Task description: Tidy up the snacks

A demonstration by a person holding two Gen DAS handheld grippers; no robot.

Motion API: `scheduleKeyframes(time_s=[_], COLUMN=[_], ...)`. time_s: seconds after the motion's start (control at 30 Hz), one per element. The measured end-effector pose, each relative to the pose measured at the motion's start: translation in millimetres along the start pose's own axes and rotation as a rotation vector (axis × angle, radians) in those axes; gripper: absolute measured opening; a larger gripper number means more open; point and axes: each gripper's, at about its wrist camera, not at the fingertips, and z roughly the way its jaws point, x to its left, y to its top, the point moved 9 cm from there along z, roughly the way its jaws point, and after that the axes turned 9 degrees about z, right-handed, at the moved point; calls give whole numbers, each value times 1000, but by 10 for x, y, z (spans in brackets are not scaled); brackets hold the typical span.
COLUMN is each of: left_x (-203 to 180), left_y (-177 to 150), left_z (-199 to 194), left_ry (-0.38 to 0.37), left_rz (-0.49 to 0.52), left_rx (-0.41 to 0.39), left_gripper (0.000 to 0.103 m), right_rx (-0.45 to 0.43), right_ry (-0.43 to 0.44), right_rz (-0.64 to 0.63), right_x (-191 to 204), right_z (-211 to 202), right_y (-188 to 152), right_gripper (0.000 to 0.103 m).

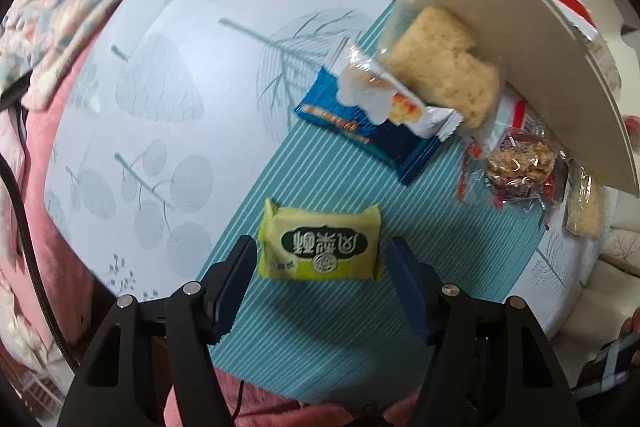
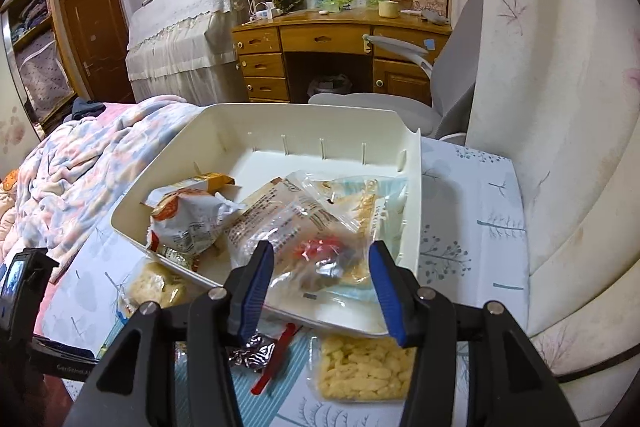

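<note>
— Between your left gripper's (image 1: 318, 291) released fingers lies the yellow-green pastry packet (image 1: 320, 246), long axis crosswise, on the striped mat (image 1: 360, 311).
— And the right gripper (image 2: 320, 291)?
— Spread too, over the white bin (image 2: 280, 131).

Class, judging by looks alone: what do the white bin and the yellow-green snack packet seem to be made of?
White bin: probably moulded plastic; smooth, matte cream walls with thin moulded ribs inside. Yellow-green snack packet: likely printed plastic film, slightly glossy, with crimped end seals.

Wooden desk (image 2: 340, 39), grey chair (image 2: 448, 83), floral quilt (image 2: 80, 163)
</note>
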Motion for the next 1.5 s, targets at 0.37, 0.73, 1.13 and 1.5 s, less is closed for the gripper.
scheduleKeyframes(time_s=[0.37,0.73,1.13,1.5], left_x=[-142,19,-62,-131], left_y=[-60,-142,-176,-187], left_z=[-4,159,273,323], left_ry=[12,-15,9,37], left_rz=[31,-33,-36,-46], left_rx=[-28,-21,-3,-7], left_gripper=[66,66,69,66], right_rx=[46,153,269,349], right_ry=[0,-49,-35,-99], right_rz=[146,280,313,166], right_x=[-234,-563,-685,-548], right_z=[-99,-65,214,494], right_y=[-117,-548,-923,-1097], right_gripper=[69,71,96,101])
